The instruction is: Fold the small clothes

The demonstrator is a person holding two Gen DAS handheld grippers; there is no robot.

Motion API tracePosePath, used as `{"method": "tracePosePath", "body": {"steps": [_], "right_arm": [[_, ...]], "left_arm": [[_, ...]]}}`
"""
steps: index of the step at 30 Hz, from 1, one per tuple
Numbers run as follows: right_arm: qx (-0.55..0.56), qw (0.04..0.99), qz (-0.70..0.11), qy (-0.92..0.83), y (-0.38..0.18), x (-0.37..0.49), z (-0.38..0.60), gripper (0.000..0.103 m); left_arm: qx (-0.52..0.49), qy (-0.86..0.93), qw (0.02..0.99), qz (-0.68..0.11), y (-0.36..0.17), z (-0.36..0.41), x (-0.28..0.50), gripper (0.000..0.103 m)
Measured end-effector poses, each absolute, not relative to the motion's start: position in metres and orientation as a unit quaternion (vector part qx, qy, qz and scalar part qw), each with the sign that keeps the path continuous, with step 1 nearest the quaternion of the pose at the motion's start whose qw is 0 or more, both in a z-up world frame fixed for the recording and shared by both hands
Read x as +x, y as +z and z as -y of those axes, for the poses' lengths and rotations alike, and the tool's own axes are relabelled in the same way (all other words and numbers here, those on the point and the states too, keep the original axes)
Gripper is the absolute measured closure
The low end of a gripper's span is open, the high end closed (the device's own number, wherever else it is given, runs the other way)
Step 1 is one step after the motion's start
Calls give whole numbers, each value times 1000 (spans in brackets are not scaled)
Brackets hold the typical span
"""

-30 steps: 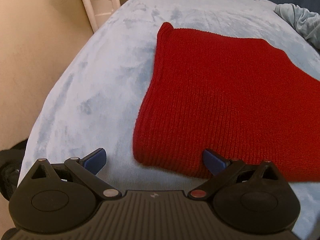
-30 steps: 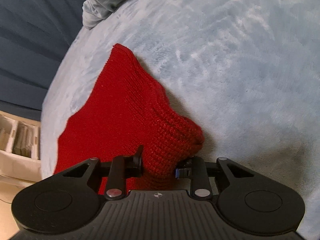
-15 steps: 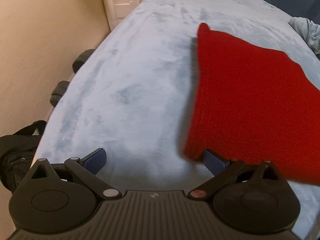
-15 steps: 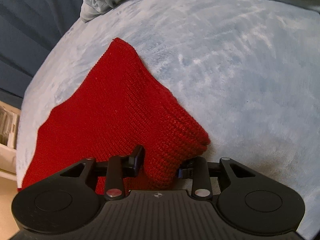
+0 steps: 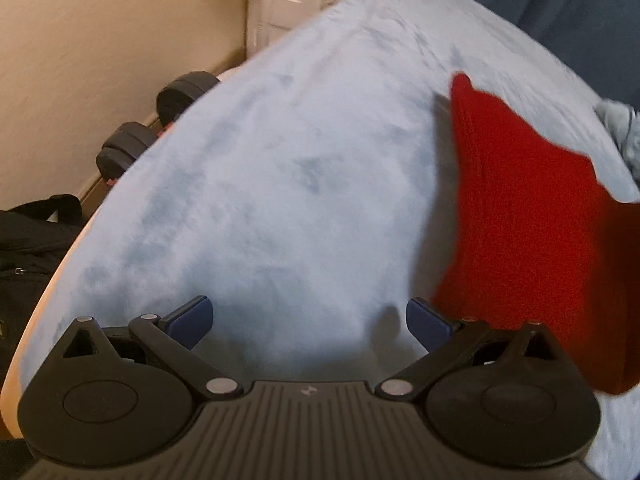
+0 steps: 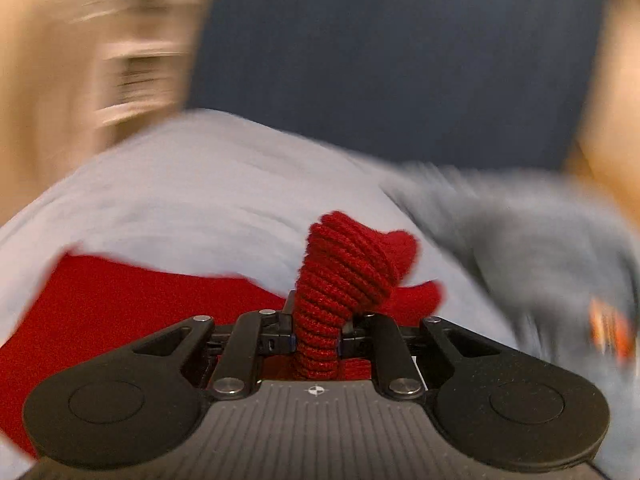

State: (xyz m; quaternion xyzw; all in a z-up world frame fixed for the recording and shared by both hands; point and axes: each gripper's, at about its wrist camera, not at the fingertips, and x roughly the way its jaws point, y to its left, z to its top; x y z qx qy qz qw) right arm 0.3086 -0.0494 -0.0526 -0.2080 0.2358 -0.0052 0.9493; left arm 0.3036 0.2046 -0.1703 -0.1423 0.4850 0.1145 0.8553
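Folding has only begun: the right gripper (image 6: 316, 344), jaws just closing, clamps a corner of the red knit garment (image 5: 520, 216). Left gripper (image 5: 308, 320) gapes wide and empty over the bed (image 5: 280, 160); the fold itself remains undone.

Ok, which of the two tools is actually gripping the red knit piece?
The right tool: its jaws, just closing, pinch a bunched fold of the red knit piece. The left tool is open with nothing between its jaws.
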Motion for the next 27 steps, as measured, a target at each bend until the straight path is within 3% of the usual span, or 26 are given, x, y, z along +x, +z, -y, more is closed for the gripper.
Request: {"method": "tracePosePath", "body": {"steps": [3, 8, 17, 22, 25, 27], "right_arm": [[-313, 915, -223, 123, -98, 282, -33, 87], [-370, 869, -258, 203, -167, 261, -80, 87], [-313, 896, -224, 221, -122, 259, -64, 87], [-375, 857, -231, 266, -157, 241, -71, 87], [-369, 854, -240, 277, -164, 236, -67, 76], [-334, 863, -254, 280, -148, 234, -63, 54]], "left_arm": [[-161, 120, 866, -459, -173, -213, 302, 0], [-137, 110, 883, -436, -176, -210, 302, 0], [-148, 107, 885, -428, -180, -216, 305, 0], [-160, 111, 885, -423, -178, -220, 305, 0], [-177, 113, 884, -417, -175, -226, 302, 0], [-201, 111, 883, -410, -168, -232, 298, 0]]}}
